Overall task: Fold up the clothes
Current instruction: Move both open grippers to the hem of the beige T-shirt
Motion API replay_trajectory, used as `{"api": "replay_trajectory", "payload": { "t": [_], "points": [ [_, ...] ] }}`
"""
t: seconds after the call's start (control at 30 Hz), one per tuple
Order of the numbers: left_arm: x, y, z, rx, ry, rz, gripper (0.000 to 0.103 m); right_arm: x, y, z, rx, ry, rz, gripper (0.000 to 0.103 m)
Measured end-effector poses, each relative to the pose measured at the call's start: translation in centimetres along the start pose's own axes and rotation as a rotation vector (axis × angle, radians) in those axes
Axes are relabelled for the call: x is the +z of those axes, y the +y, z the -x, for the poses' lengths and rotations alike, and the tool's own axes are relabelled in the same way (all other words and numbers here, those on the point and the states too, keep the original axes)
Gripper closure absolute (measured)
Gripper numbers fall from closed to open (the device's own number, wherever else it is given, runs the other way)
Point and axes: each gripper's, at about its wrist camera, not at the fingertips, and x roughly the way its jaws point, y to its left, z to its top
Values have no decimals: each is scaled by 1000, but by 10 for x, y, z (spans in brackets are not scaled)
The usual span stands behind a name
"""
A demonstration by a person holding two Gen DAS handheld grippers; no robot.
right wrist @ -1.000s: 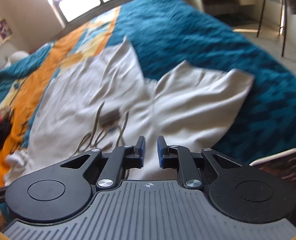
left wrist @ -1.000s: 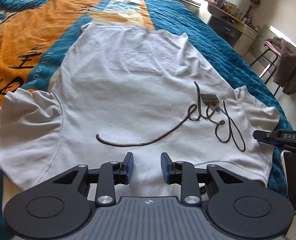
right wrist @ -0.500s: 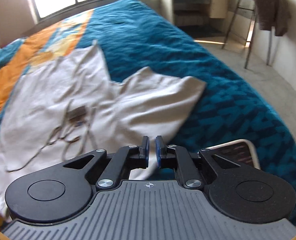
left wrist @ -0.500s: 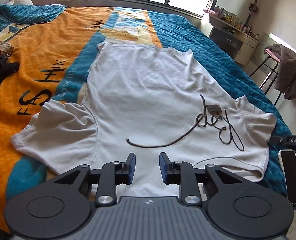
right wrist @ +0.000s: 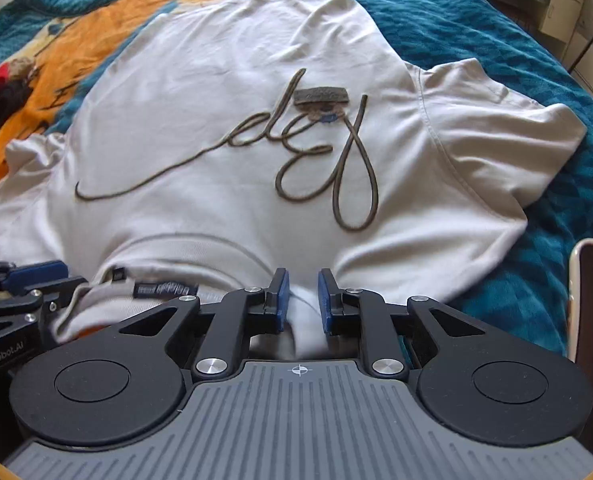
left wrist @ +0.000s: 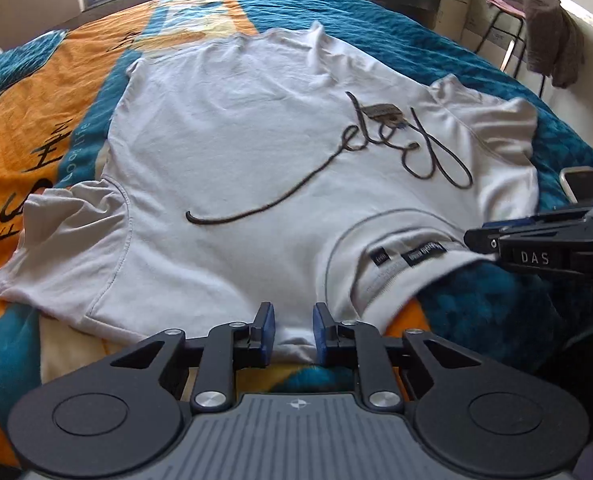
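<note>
The white T-shirt (left wrist: 232, 152) lies spread flat, front up, on the orange and teal bedspread (left wrist: 56, 92), with its collar (right wrist: 164, 276) nearest us and both sleeves out to the sides. No fold shows in it, a state that fits a shirt waiting to be folded as well as one just shaken out again.

We hold the left gripper (left wrist: 289, 330) at the shoulder edge to the left of the collar, fingers spread, with cloth showing in the gap. We hold the right gripper (right wrist: 300, 300) at the opposite shoulder, fingers also spread, a ridge of fabric standing between the pads. Neither pair is pressed onto the shirt.

Risks from this position:
1. Closing on 1 layer only would let the back panel lag and bunch.
2. Uneven bites at the 2 shoulders would skew any fold line.
3. The raised cord lettering (right wrist: 316, 152) is stiffer than the jersey and could buckle across a crease.
4. The phone (left wrist: 584, 186) lies just beside the right sleeve; dragged cloth could sweep it off the bed.
</note>
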Motion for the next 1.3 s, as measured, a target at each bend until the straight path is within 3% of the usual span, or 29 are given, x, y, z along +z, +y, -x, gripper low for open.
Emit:
{"api": "replay_trajectory", "payload": {
  "t": [0.07,0.17,0.2,0.27,0.3,0.33,0.4,0.57,0.63,0.73,0.8,0.93,1.0,1.07,1.13,1.23,1.3],
  "points": [
    [-6,-6,12,-6,37,-76,87,-8,7,11,12,18,32,82],
    [-9,-2,27,-152,108,-73,85,-15,7,32,49,73,28,80],
    [-6,0,34,-158,83,-65,79,-13,6,38,71,76,12,79],
    [4,5,49,-147,23,-44,78,-7,4,50,120,78,-21,71],
    [12,9,58,-129,-16,-22,78,-1,4,58,159,60,-41,59],
    [22,15,69,-130,-58,10,77,6,5,67,194,40,-57,54],
    [42,29,91,-146,-147,81,65,23,11,90,243,-28,-49,52],
    [93,68,148,-169,-375,222,53,76,8,151,316,-238,-40,40],
    [111,89,164,-189,-457,297,45,100,-2,173,332,-323,-63,29],
    [140,124,167,-196,-527,401,42,140,-17,194,350,-434,-100,18],
    [159,148,155,-173,-551,451,42,167,-25,193,335,-472,-128,18],
    [191,198,96,-97,-497,555,50,219,-41,149,329,-467,-182,18],
    [200,218,56,-71,-429,593,63,244,-52,115,320,-434,-222,20],
    [205,230,19,-62,-368,616,66,267,-63,67,287,-383,-263,29],
    [210,237,-16,-74,-328,613,70,290,-75,13,250,-324,-297,47],
    [221,242,-64,-83,-281,594,72,317,-89,-64,199,-239,-329,59],
    [231,245,-92,-82,-250,602,75,332,-100,-115,162,-189,-370,59]
  ]
}}
